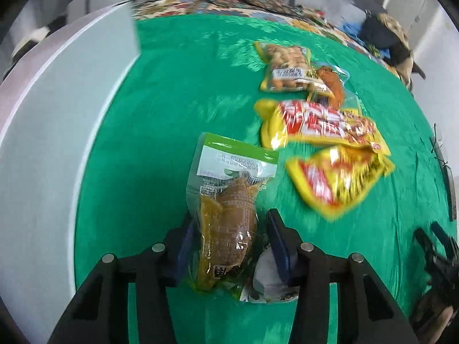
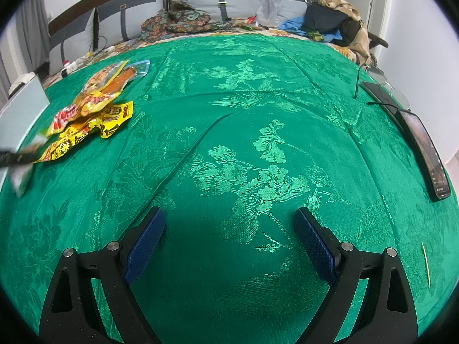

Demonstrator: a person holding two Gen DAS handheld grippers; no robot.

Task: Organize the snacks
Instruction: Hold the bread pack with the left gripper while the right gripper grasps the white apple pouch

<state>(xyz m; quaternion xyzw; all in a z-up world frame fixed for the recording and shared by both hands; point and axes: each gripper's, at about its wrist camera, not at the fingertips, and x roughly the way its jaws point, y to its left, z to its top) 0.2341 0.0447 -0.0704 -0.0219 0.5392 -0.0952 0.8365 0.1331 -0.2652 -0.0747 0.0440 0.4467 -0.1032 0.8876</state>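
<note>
A: Snack packets first: where do they lie?

B: On the green brocade bedspread. A clear vacuum pouch with a green-and-white header and brown food inside sits between the blue pads of the left claw. Its long axis runs straight away from the claw, header end farthest out.

A: Is it gripped?

B: The jaws stand narrow around its lower half. The left pad looks pressed against the pouch's edge; on the right I cannot tell whether the pad touches. I judge it a grasp closing rather than secure. The view is blurred.

A: And the rest?

B: A loose heap of yellow-and-red foil snack bags lies ahead and to the right, with a clear pack of pale round pieces beyond. A pale white box wall rises on the left, close to the pouch.

A: The right claw?

B: The right claw hangs wide open over bare bedspread, holding nothing, well apart from the heap. So the left hand is plainly nearer.
</note>
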